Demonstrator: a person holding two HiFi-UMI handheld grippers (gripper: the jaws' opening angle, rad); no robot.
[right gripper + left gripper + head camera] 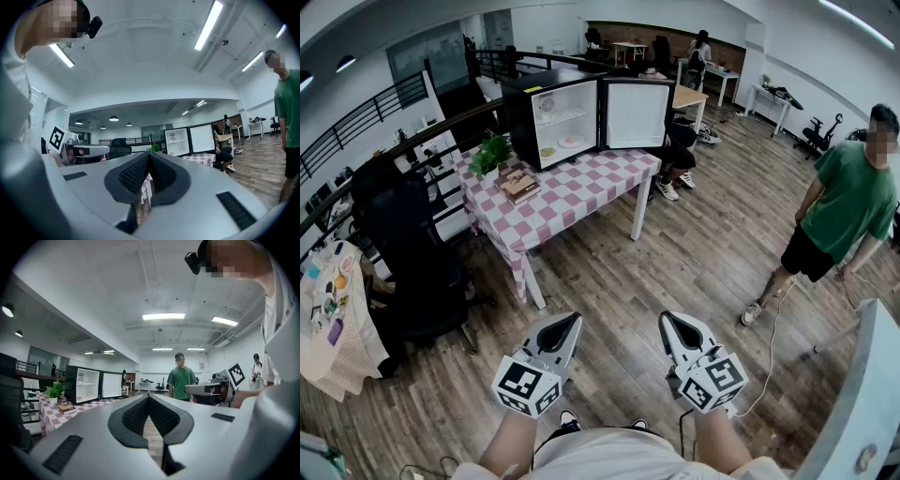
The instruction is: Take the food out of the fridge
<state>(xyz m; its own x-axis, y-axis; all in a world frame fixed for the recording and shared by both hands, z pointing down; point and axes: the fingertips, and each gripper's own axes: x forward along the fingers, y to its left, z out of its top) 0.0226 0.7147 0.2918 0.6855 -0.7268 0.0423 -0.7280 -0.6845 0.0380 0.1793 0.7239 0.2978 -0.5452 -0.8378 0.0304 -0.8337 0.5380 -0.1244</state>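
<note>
A black mini fridge (567,111) stands on the pink-checked table (581,192), far ahead of me, with its door (635,113) swung open to the right. Plates of food (571,142) rest on its white shelves. The left gripper view shows the fridge (83,384) small at the left, and the right gripper view shows it (178,139) near the middle. My left gripper (574,320) and right gripper (666,319) are held level, side by side, close to my body over the wooden floor. Both are shut with nothing between the jaws (149,398) (149,154).
A person in a green shirt (848,202) stands at the right. A black office chair (408,253) is to the left of the table. A potted plant (492,155) and books (518,184) sit on the table. A cable (773,337) lies on the floor.
</note>
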